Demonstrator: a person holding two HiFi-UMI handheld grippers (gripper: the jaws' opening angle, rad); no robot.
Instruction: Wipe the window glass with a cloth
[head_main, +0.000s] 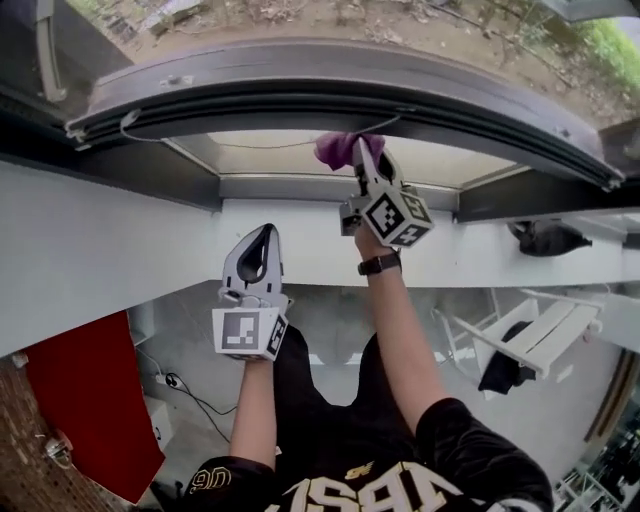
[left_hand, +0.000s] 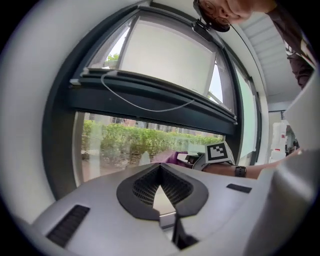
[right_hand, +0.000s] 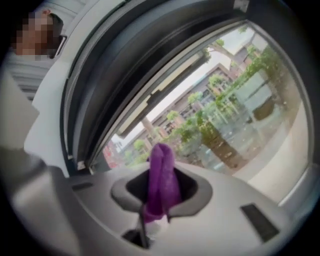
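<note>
The cloth (right_hand: 162, 162), a soft purple fabric bunched into a rounded, folded lump, stood clenched between the jaws of my right gripper (right_hand: 161, 184). Its upper end stuck out past the dark ribbed pads, and a thinner tail hung down into the slot below them. In the head view the cloth (head_main: 336, 149) sat at the tip of the right gripper (head_main: 366, 152), up by the lower part of the window glass (head_main: 262, 149). I could not tell whether fabric and pane actually touched.

The glass (right_hand: 235, 107) was smooth and clear and showed green trees and buildings outside. A dark, matte window frame (head_main: 300, 85) with long straight rails ran around it, and a thin pale cord (left_hand: 145, 106) drooped along one rail. Below the frame lay a flat white sill (head_main: 120, 240).

My left gripper (head_main: 264, 234) hung lower and well apart from the cloth, in front of the sill. Its smooth grey plastic jaws were pressed together at the tips into a teardrop loop, with nothing between the finely gridded black pads (left_hand: 145, 186). A black watch (head_main: 380, 264) wrapped my right wrist.
</note>
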